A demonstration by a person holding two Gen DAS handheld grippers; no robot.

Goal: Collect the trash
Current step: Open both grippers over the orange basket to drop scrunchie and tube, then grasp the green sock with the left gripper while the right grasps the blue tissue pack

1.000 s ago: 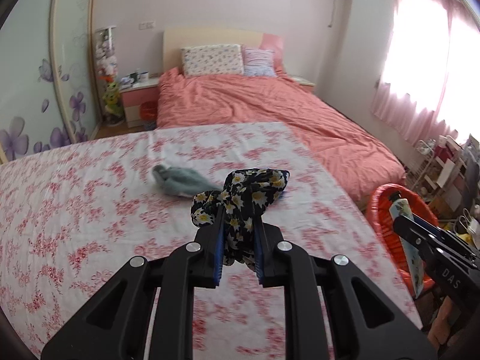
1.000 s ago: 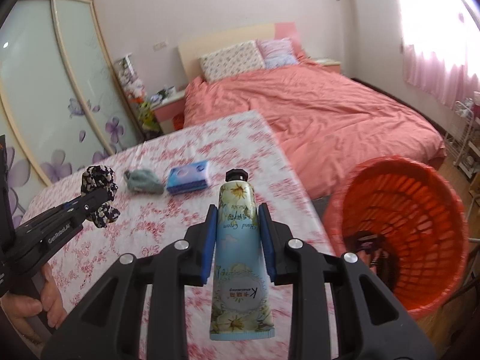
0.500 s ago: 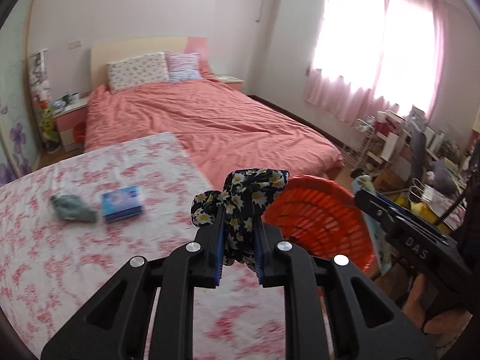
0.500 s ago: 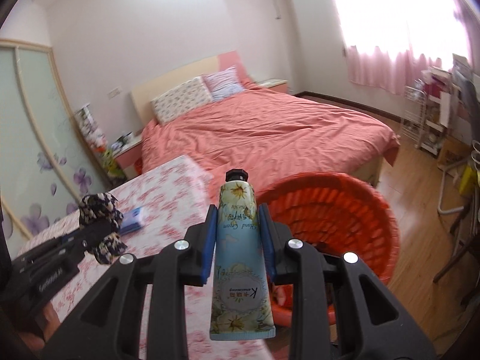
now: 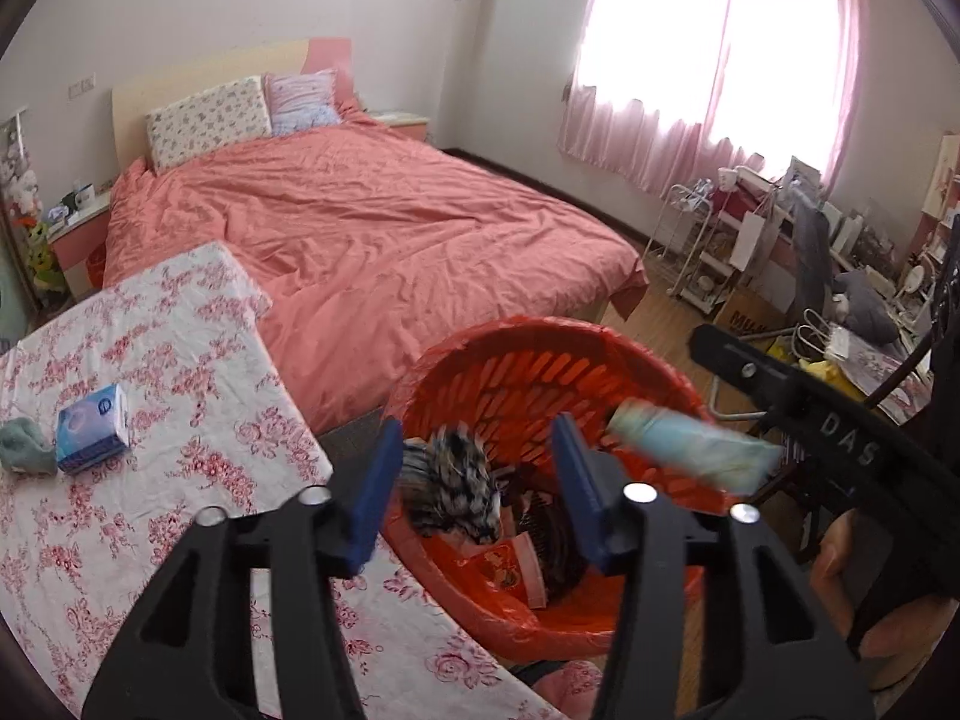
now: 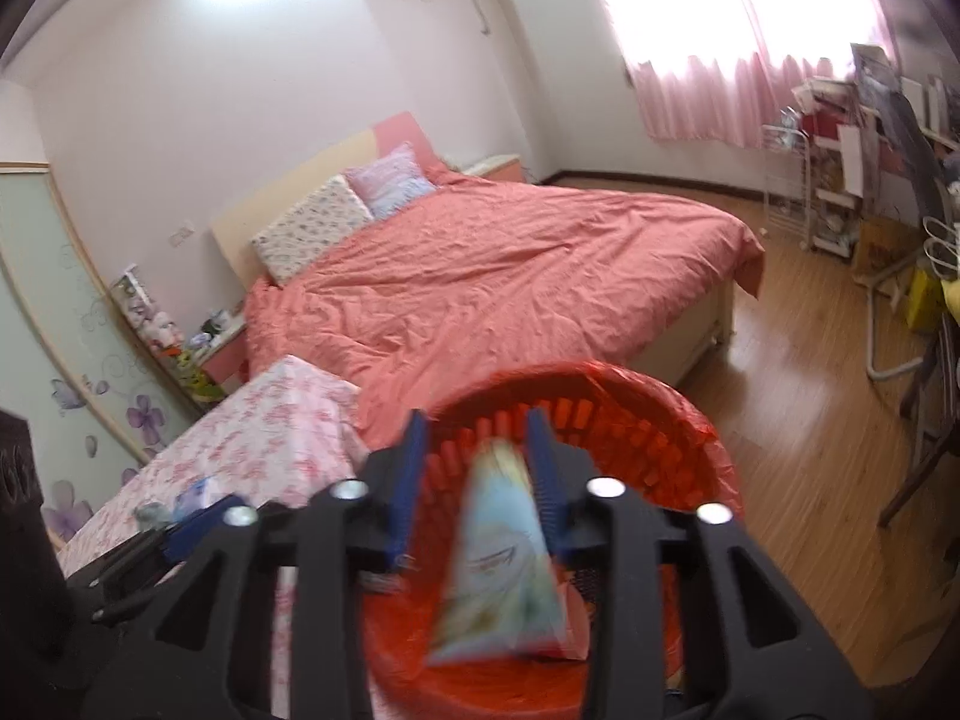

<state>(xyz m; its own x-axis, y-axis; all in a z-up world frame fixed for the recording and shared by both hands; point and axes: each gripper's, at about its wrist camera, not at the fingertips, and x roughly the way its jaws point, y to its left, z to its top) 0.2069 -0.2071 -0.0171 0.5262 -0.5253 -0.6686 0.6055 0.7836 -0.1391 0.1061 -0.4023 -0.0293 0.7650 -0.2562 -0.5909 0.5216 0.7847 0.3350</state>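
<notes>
Trash basket [image 5: 540, 372] stands between floral table [image 5: 180, 360] and bed [image 5: 372, 228].

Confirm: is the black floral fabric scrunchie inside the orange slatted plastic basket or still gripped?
Released, dropping into the basket: the scrunchie is blurred between the left gripper's opening jaws, touching neither pad, above trash already inside.

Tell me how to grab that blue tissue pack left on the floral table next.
Take the blue tissue pack across its two long side faces, coming down from above. It lies flat on the floral table with its broad top up, so the sides are free for the fingers. Approach from its right: the grey cloth sits against its left end, so keep the fingers clear of that end.
</notes>
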